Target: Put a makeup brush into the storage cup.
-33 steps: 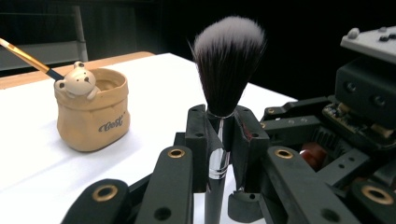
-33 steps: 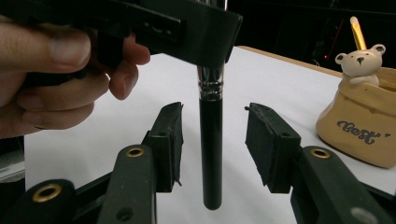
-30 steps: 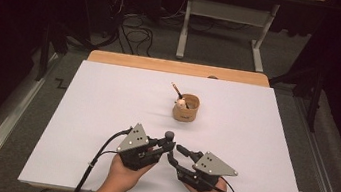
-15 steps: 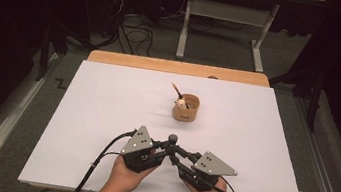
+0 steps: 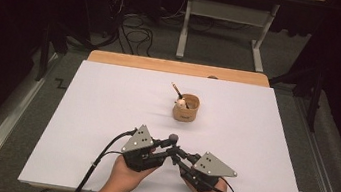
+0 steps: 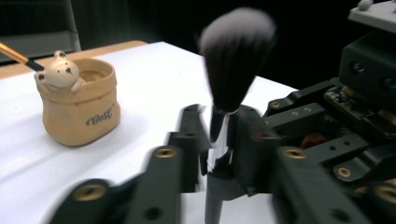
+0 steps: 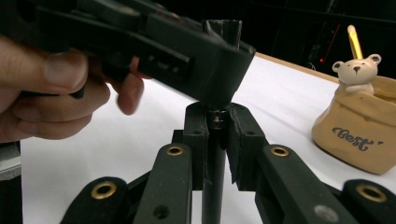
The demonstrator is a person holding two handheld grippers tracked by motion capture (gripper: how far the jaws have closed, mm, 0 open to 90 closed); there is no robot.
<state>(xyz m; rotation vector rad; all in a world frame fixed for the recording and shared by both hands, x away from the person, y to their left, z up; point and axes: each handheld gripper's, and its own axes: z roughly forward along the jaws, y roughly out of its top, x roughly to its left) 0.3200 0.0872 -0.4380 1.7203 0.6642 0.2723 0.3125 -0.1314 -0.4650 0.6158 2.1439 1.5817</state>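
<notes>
A black makeup brush (image 5: 172, 138) with a dark, white-tipped head (image 6: 236, 56) stands upright between both grippers near the table's front edge. My right gripper (image 7: 217, 126) is shut on its thin handle (image 7: 214, 186); its jaws have just been closing onto it. My left gripper (image 6: 219, 140) has just been opening: the silver ferrule sits between its pads with a gap showing on one side. In the high view the left gripper (image 5: 165, 152) and the right gripper (image 5: 176, 156) meet tip to tip.
A tan sack-shaped pot (image 5: 186, 108) with a small bear figure (image 7: 357, 70) stands mid-table beyond the grippers, a yellow-handled stick (image 5: 177, 90) leaning out of it. The white table sheet (image 5: 107, 97) stretches wide to both sides. A wooden strip (image 5: 138, 61) runs along the far edge.
The two grippers have come together at the brush. The right jaws closed around the handle, and the left jaws have spread a little off it.
</notes>
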